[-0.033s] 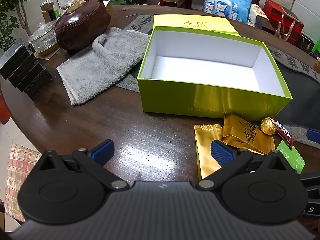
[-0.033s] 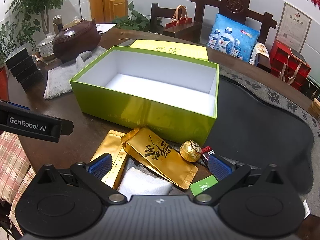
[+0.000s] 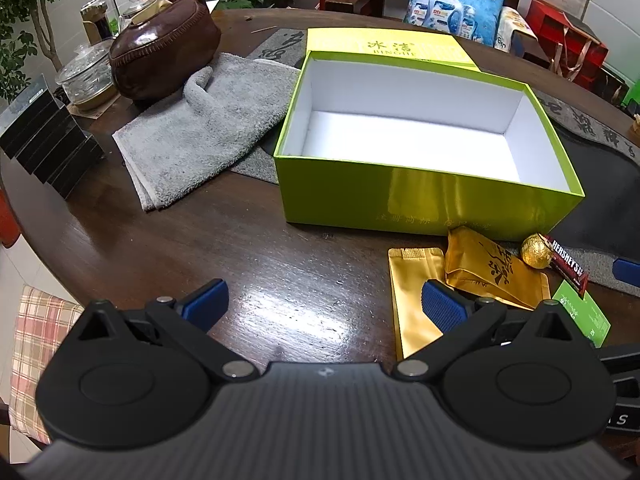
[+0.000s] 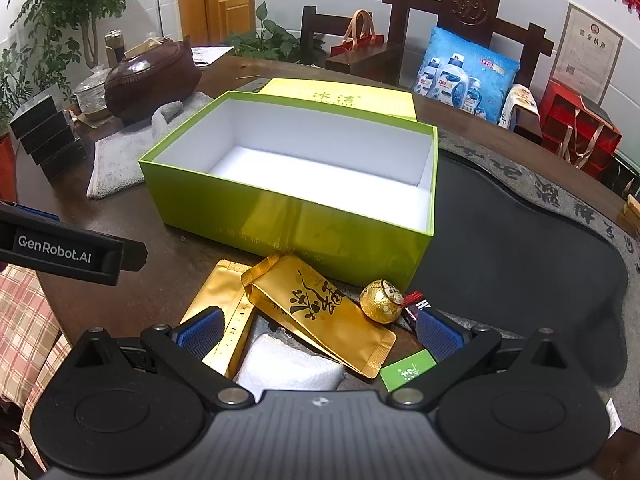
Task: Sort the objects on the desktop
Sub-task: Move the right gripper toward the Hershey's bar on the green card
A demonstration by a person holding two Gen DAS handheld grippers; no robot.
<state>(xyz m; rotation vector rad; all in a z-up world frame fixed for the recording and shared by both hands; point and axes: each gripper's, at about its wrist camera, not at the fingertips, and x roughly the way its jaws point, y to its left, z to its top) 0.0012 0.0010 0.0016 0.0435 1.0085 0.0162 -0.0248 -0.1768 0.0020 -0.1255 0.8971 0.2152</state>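
An open green box (image 3: 420, 208) with an empty white inside stands mid-table, its lid (image 3: 384, 46) behind it. In front of the box lie a plain gold pouch (image 3: 412, 292), a printed gold pouch (image 3: 488, 272), a gold foil ball (image 3: 536, 251), a Hershey's bar (image 3: 568, 266) and a green card (image 3: 580, 312). My left gripper (image 3: 322, 304) hovers open over bare wood, left of the pouches. My right gripper (image 4: 320, 332) is open above the printed pouch (image 4: 316, 308), the plain pouch (image 4: 224, 296) and a white packet (image 4: 288, 364), holding nothing.
A grey towel (image 3: 200, 132), a brown rounded pot (image 3: 164, 48), a glass lidded cup (image 3: 86, 76) and stacked black boxes (image 3: 48, 140) crowd the far left. A black mat (image 4: 520, 260) covers the table's right side. A plaid cushion (image 3: 36, 340) shows beyond the near-left table edge.
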